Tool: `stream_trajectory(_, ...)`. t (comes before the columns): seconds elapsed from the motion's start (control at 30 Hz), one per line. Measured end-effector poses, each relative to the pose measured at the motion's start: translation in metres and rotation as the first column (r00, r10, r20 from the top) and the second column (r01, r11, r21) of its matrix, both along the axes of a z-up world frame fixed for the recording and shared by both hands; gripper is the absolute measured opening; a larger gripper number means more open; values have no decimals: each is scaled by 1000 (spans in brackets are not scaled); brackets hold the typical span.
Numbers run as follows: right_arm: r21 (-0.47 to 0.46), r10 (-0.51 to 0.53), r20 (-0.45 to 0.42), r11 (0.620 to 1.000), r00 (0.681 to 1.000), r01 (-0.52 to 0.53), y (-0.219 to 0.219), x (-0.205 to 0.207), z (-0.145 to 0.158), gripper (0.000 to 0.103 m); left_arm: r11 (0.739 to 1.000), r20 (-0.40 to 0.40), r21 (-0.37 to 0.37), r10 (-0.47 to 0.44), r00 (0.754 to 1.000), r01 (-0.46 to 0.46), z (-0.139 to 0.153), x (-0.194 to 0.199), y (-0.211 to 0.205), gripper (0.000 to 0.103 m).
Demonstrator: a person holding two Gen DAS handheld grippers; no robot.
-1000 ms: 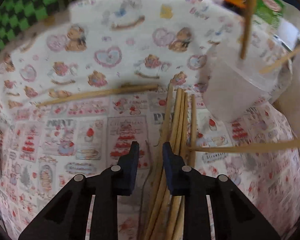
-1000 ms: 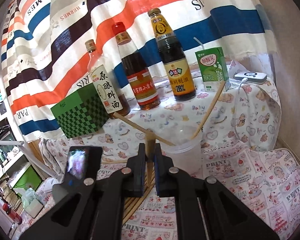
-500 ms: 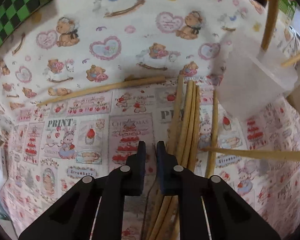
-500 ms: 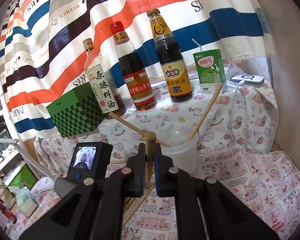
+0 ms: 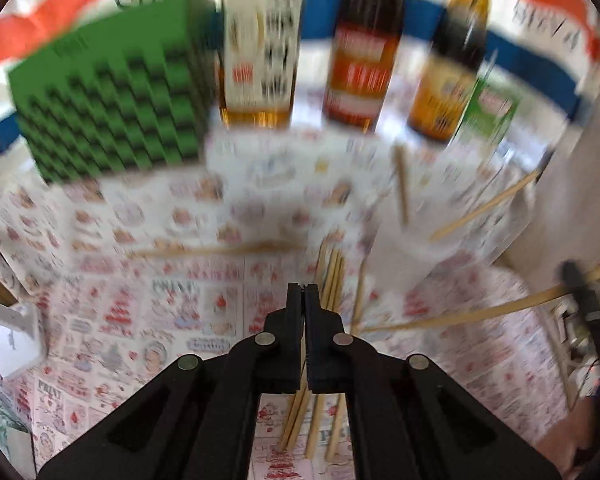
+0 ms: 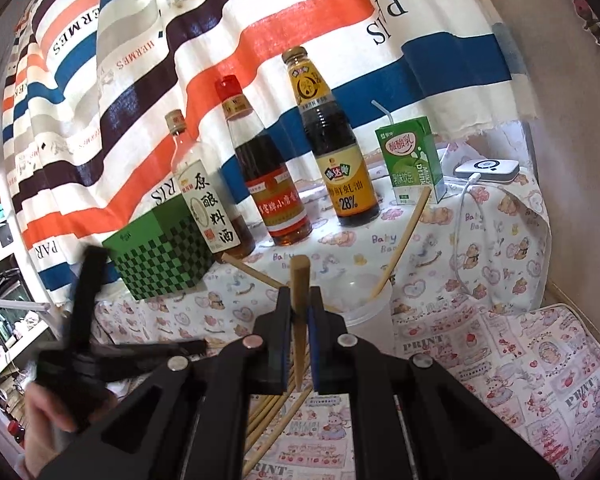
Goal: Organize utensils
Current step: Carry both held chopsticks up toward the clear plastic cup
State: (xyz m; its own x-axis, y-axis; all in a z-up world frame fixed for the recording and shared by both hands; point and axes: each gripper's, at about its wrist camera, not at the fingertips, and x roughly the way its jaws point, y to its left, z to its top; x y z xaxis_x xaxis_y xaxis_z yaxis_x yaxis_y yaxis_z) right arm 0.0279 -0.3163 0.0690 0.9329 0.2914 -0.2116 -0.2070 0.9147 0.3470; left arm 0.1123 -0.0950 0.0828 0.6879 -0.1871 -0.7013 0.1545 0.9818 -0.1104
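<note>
Blur smears the left wrist view. The left gripper has its jaws pressed together with nothing visibly between the tips; they have just been closing. Below and behind it a bundle of chopsticks lies flat on the printed tablecloth, and one loose chopstick lies crosswise further back. To the right stands a clear plastic cup with two chopsticks leaning out of it. Behind are a green checkered box, three bottles, and a green drink carton, all smeared. At the right edge another chopstick reaches in, held by a dark shape that is too blurred to read.

From the right wrist view, the right gripper is clamped on an upright chopstick, its blunt end sticking up above the fingers. Just beyond stands the cup, holding a chopstick that leans right and another that leans left. More chopsticks lie on the cloth under the gripper. Along the back stand three bottles, the carton with a straw, and a white device with a cable, before a striped curtain. At lower left a hand holds the other gripper, blurred.
</note>
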Motion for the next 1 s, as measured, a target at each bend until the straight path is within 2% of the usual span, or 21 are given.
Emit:
stream_trajectory(0.17, -8, 4, -4, 1000, 1000, -4, 2, 0, 0, 7, 1000, 140, -28, -2, 990, 6, 25, -27, 9, 0)
stream_trajectory(0.23, -4, 10, -9, 1000, 1000, -10, 2, 1, 0, 7, 997, 150, -74, 3, 989, 8, 22, -29, 18, 0)
stream_trajectory(0.3, 3, 17, -8, 1000, 1000, -17, 2, 1, 0, 7, 995, 139, -96, 41, 989, -28, 14, -30, 22, 0)
stream_trajectory(0.37, 2, 13, 3, 1000, 1000, -13, 2, -2, 0, 7, 990, 185, -127, 85, 979, -62, 7, -33, 27, 0)
stream_trajectory(0.47, 1, 14, 11, 1000, 1000, -14, 4, -4, 1, 7, 975, 233, -218, 81, 969, -29, -5, -36, 36, 0)
stream_trajectory(0.57, -10, 18, 24, 1000, 1000, -18, 7, -8, 3, 7, 983, 228, -177, 95, 969, -55, -10, -34, 37, 0)
stream_trajectory(0.63, -30, 0, 42, 1000, 999, 1, 10, -12, 4, 7, 985, 218, -112, 153, 964, -131, -17, -30, 41, 0)
stream_trajectory(0.67, -39, -9, 53, 999, 999, 11, 12, -14, 5, 7, 980, 225, -102, 191, 955, -172, -20, -30, 45, 0)
stream_trajectory(0.77, -45, -6, 74, 999, 997, 9, 13, -19, 7, 7, 975, 232, -147, 195, 953, -164, -24, -32, 51, 0)
stream_trajectory(0.83, -50, -12, 78, 999, 997, 16, 13, -19, 8, 7, 980, 244, -146, 170, 955, -138, -23, -35, 49, 0)
stream_trajectory(0.9, -59, -24, 73, 998, 997, 28, 14, -17, 7, 7, 985, 241, -75, 166, 956, -152, -24, -35, 42, 1)
stream_trajectory(1.0, -54, -27, 57, 998, 998, 30, 12, -13, 5, 7, 979, 275, 32, 186, 943, -202, -25, -35, 36, 0)
